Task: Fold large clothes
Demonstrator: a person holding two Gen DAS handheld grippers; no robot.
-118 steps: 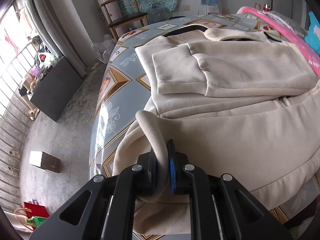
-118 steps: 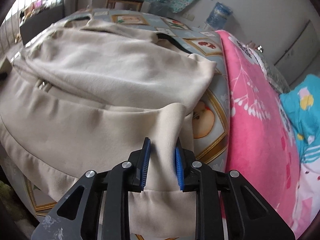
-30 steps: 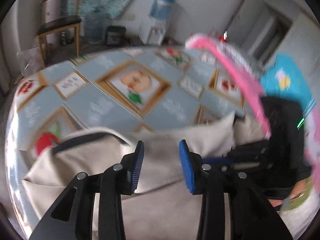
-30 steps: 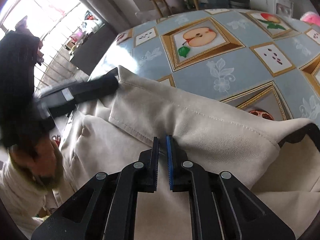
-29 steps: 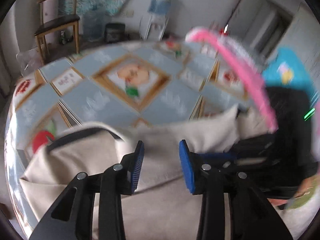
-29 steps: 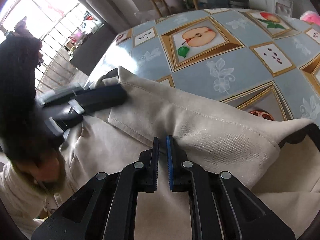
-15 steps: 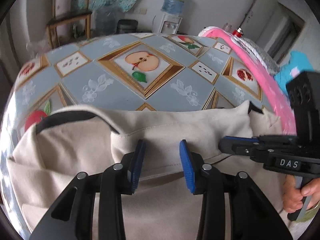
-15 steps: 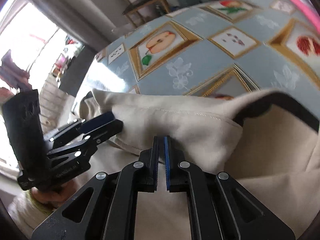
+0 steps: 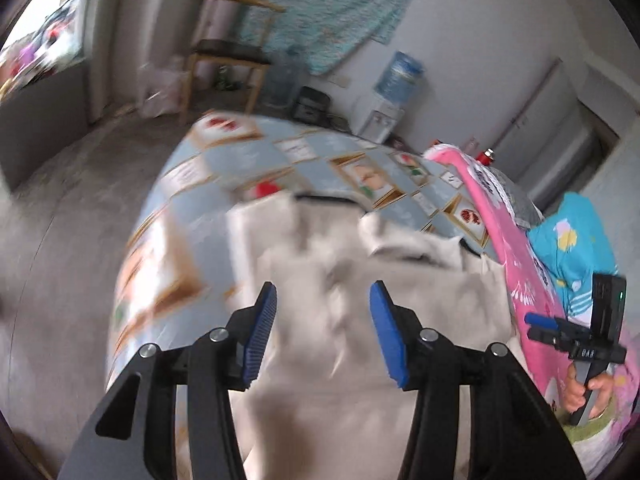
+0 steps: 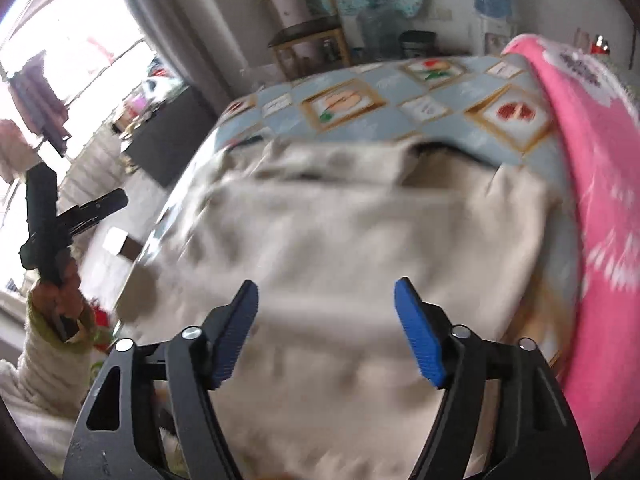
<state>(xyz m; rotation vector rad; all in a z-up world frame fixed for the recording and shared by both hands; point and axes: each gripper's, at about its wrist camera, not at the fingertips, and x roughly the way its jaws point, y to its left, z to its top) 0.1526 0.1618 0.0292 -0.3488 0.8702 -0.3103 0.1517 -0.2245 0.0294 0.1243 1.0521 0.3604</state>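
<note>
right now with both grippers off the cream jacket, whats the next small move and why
Probably bring both grippers back down to the near edge of the cream jacket for another fold. The left gripper and right gripper are both opening with nothing between the jaws, held above the garment. It lies folded once but wide on the patterned tablecloth, beside the pink blanket. Blur hides the finer creases.

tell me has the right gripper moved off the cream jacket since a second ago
Yes. The right gripper has let go and pulled back toward the near edge; its jaws are opening, and the cream jacket lies below, not pinched.
</note>
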